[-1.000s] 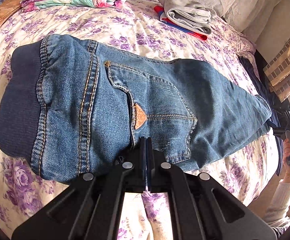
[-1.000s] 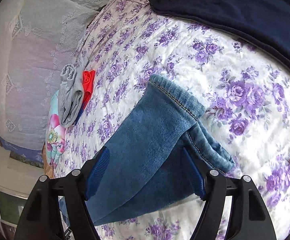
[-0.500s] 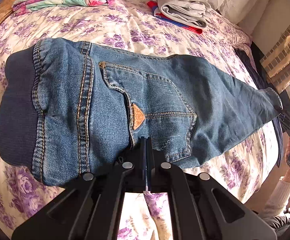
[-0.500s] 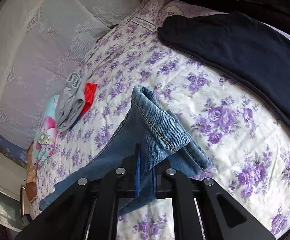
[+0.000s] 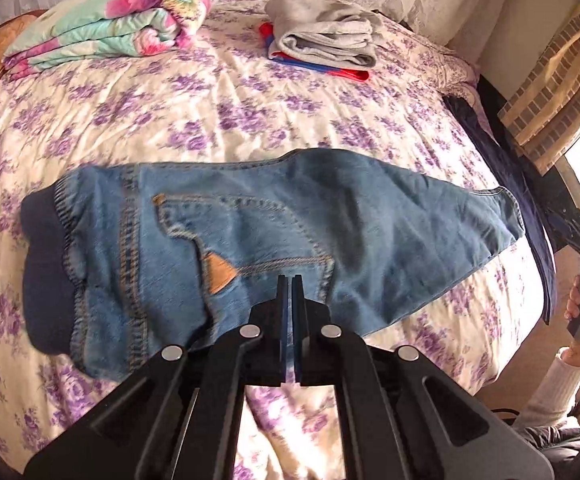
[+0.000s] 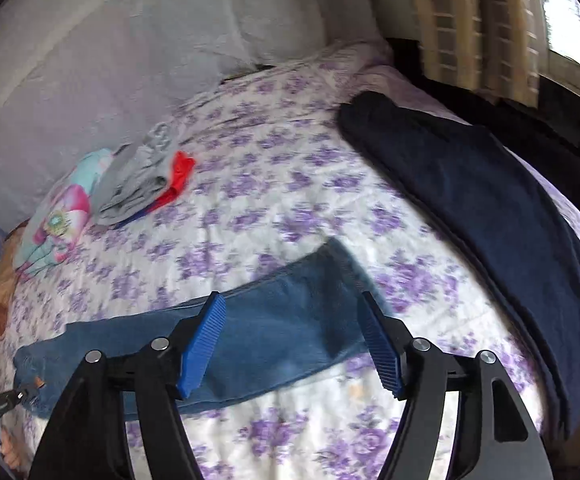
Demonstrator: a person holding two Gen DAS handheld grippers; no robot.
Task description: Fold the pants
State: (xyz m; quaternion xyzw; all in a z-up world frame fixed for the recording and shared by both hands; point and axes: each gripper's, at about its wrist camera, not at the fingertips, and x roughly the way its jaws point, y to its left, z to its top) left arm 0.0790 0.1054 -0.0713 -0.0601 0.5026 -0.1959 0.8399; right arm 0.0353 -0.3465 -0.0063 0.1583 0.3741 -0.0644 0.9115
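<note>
Blue denim pants (image 5: 273, 240) with a dark elastic waistband (image 5: 45, 276) at the left lie folded lengthwise across the flowered bed. My left gripper (image 5: 290, 284) is shut, its fingertips over the near edge of the seat by the tan pocket patch (image 5: 219, 274); whether cloth is pinched is hidden. In the right wrist view the pants (image 6: 249, 344) lie flat, leg hem (image 6: 342, 256) toward the far right. My right gripper (image 6: 294, 344) is open and empty above the leg end.
A folded floral blanket (image 5: 113, 24) and a stack of grey and red clothes (image 5: 326, 40) lie at the bed's far side. A dark navy garment (image 6: 490, 216) lies along the right of the bed. The bedspread (image 5: 249, 112) edge is near me.
My right gripper had closed on the leg hem, then opened and let it drop flat on the bed. Both grippers have pulled back, and the pants now lie farther off.
</note>
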